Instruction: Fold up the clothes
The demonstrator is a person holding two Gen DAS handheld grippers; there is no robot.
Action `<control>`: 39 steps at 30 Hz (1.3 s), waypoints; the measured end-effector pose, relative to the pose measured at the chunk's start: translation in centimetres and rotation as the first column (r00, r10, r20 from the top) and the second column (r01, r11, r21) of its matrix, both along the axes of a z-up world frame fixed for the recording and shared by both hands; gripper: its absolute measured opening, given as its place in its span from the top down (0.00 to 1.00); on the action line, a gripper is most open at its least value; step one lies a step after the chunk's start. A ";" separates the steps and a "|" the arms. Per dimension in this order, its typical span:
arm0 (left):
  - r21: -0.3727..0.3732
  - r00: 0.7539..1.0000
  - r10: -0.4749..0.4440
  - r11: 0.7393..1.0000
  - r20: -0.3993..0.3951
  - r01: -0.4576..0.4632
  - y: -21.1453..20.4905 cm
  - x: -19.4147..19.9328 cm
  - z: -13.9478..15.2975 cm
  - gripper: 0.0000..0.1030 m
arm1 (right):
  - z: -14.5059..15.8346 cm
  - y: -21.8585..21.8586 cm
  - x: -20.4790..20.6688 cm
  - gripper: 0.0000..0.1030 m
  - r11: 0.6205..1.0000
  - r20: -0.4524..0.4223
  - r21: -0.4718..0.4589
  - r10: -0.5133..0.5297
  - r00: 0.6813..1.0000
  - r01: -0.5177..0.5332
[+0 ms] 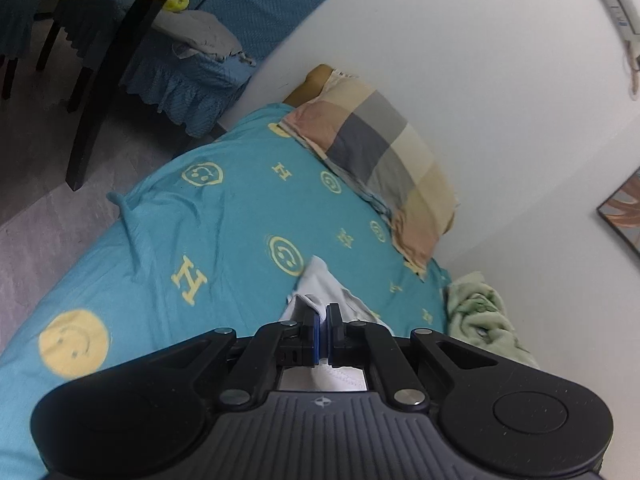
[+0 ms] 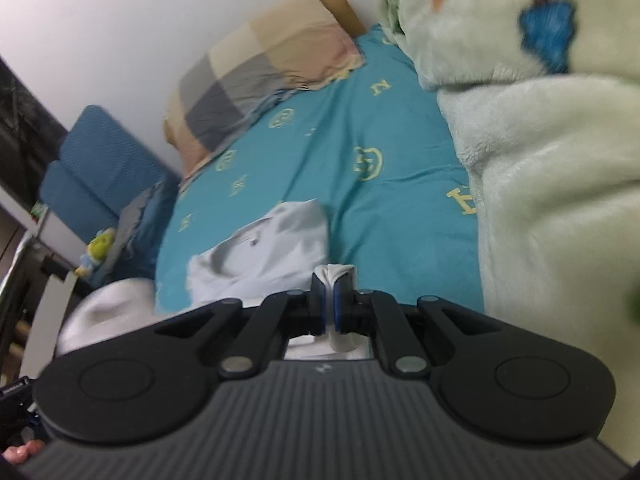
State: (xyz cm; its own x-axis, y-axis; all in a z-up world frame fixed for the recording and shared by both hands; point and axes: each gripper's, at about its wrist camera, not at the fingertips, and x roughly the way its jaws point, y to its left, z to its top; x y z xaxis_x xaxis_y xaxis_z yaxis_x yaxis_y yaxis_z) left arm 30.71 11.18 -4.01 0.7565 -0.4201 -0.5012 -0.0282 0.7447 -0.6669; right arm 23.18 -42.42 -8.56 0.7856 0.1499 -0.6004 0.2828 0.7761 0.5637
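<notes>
Both claws are pinched tight on white cloth: the left claw [image 1: 323, 312] and the right claw [image 2: 329, 286] each grip a bunched edge of the shirt [image 2: 276, 248]. The shirt lies on the teal bed [image 1: 224, 208]. Beyond sits a checked pillow [image 1: 380, 160]; a green blanket [image 2: 540, 160] lies alongside.

white collared shirt [image 2: 276, 248], rumpled, spread over teal bedsheet [image 2: 380, 220], edges bunched and raised.

Shirt [image 2: 280, 248] on bed [image 2: 392, 216], before pillow [image 2: 260, 76]
</notes>
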 end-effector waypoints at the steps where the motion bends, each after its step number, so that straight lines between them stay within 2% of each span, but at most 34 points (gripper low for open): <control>1: 0.009 1.000 0.000 1.000 -0.005 0.000 -0.2 1.3 -1.0 0.97 | -0.8 -0.3 0.8 0.93 1.000 0.000 -0.004 -0.005 1.000 0.005; 7: 0.098 0.996 -0.019 0.995 -0.088 0.028 -1.5 6.8 -7.2 0.97 | -4.8 -0.1 4.3 0.93 0.997 -0.041 -0.076 0.024 0.999 -0.027; 12: 0.137 0.989 -0.057 0.988 -0.134 0.075 -2.0 7.6 -9.8 0.94 | -6.1 0.3 4.8 0.90 0.994 -0.050 -0.097 0.040 0.998 -0.045; 14: 0.139 0.987 -0.080 0.985 -0.141 0.099 -2.2 7.1 -9.6 0.84 | -5.9 0.4 4.4 0.89 0.995 -0.049 -0.087 0.046 0.998 -0.050; 16: 0.144 0.987 -0.095 0.983 -0.129 0.113 -2.3 5.9 -8.7 0.63 | -5.4 0.6 3.9 0.86 0.995 -0.056 -0.077 0.052 0.997 -0.057; 17: 0.158 0.988 -0.099 0.981 -0.117 0.117 -2.5 5.1 -8.1 0.60 | -5.0 0.8 3.3 0.78 0.996 -0.050 -0.074 0.052 0.997 -0.055; 18: 0.167 0.989 -0.104 0.978 -0.107 0.121 -2.6 4.1 -7.4 0.55 | -4.6 1.0 2.5 0.63 0.996 -0.039 -0.073 0.048 0.998 -0.051; 19: 0.174 0.989 -0.109 0.977 -0.097 0.125 -2.7 3.1 -6.7 0.47 | -4.1 1.2 1.7 0.53 0.996 -0.027 -0.071 0.045 0.999 -0.047; 20: 0.170 0.990 -0.110 0.978 -0.093 0.125 -2.8 2.0 -6.1 0.43 | -3.7 1.4 0.9 0.35 0.997 -0.016 -0.070 0.042 0.999 -0.043; 21: 0.156 0.990 -0.108 0.980 -0.091 0.121 -2.8 0.8 -5.6 0.36 | -3.2 1.7 0.1 0.28 0.997 -0.004 -0.068 0.039 0.999 -0.039; 23: 0.126 0.991 -0.103 0.985 -0.088 0.114 -3.0 -1.6 -4.8 0.31 | -2.5 2.3 -1.7 0.28 0.998 0.008 -0.049 0.042 0.999 -0.041; 25: 0.104 0.989 -0.102 0.988 -0.108 0.113 -3.2 -3.9 -4.5 0.23 | -2.0 3.2 -3.5 0.28 0.999 0.012 -0.006 0.042 0.999 -0.042; 27: 0.072 0.984 -0.109 0.990 -0.142 0.120 -3.6 -6.0 -4.6 0.23 | -1.8 4.1 -5.3 0.28 0.997 0.006 0.054 0.045 0.999 -0.046; 30: -0.028 0.968 -0.109 0.994 -0.226 0.106 -3.7 -8.8 -6.0 0.23 | -3.1 5.7 -7.8 0.28 0.976 -0.032 0.212 0.064 0.997 -0.055; 33: -0.140 0.951 -0.099 0.988 -0.292 0.060 -3.5 -10.8 -7.7 0.22 | -5.5 7.4 -9.6 0.28 0.927 -0.090 0.373 0.080 0.993 -0.041; 35: -0.212 0.941 -0.089 0.977 -0.325 0.020 -3.5 -11.9 -8.9 0.22 | -7.0 8.5 -10.2 0.28 0.881 -0.130 0.473 0.084 0.988 -0.013; 39: -0.363 0.919 -0.089 0.930 -0.385 -0.062 -3.8 -12.9 -12.1 0.21 | -9.6 10.2 -10.7 0.28 0.787 -0.176 0.614 0.060 0.983 0.062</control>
